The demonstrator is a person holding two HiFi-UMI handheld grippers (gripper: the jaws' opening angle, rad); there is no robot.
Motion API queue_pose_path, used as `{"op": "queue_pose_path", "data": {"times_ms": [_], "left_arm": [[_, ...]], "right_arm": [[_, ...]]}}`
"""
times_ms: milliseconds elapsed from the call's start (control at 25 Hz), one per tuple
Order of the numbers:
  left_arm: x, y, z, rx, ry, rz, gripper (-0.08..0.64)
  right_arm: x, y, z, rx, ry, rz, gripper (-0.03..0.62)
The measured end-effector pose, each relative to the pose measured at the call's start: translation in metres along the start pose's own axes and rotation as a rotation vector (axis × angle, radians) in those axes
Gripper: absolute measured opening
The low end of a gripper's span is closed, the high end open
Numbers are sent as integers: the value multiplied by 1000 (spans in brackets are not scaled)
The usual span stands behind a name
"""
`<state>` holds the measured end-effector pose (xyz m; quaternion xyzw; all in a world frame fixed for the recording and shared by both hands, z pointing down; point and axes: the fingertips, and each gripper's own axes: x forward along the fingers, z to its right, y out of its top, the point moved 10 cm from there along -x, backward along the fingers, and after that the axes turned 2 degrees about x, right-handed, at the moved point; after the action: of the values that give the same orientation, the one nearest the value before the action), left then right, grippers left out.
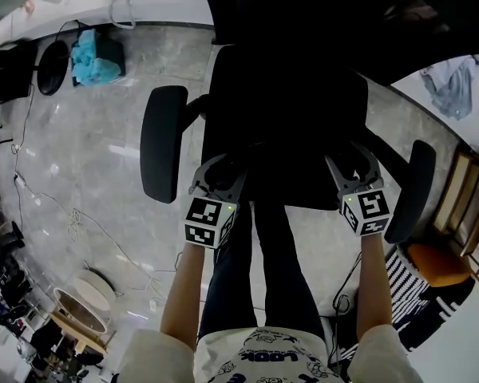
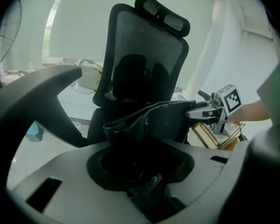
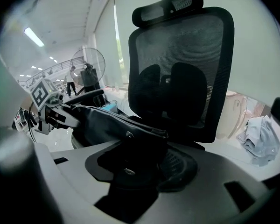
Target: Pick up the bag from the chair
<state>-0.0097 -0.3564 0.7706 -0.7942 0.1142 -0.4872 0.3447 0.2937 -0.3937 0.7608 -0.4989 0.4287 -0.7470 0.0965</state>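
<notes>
Chair (image 3: 182,64): bag (image 2: 168,120) ends between left gripper (image 1: 223,174), right gripper (image 1: 353,170) fingers (image 1: 207,172).

You've a black fan (image 1: 53,67) standing on the floor (image 1: 88,158), a teal cloth (image 1: 92,61) just right of the fan, and a grey-blue cloth (image 1: 453,86) far right of the fan

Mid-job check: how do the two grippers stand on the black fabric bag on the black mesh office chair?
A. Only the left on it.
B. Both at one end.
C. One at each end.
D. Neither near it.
C: the left gripper has the black fabric bag between its jaws at one end, the right gripper at the other.
</notes>
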Motion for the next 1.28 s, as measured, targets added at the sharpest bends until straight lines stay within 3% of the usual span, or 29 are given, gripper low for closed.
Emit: {"op": "queue_pose_path", "data": {"times_ms": [240, 480, 760, 1280], "left_arm": [[-6, 2, 2, 40, -13, -28, 105], [-17, 3, 3, 20, -52, -54, 47], [-46, 23, 16, 70, -58, -27, 34], [-151, 113, 45, 158, -54, 97, 31]], "right_arm": [[-6, -1, -5, 19, -21, 0, 184], [-14, 5, -14, 41, -25, -35, 160], [-49, 20, -28, 94, -53, -13, 146], [-141, 118, -65, 88, -130, 157, 141]]}}
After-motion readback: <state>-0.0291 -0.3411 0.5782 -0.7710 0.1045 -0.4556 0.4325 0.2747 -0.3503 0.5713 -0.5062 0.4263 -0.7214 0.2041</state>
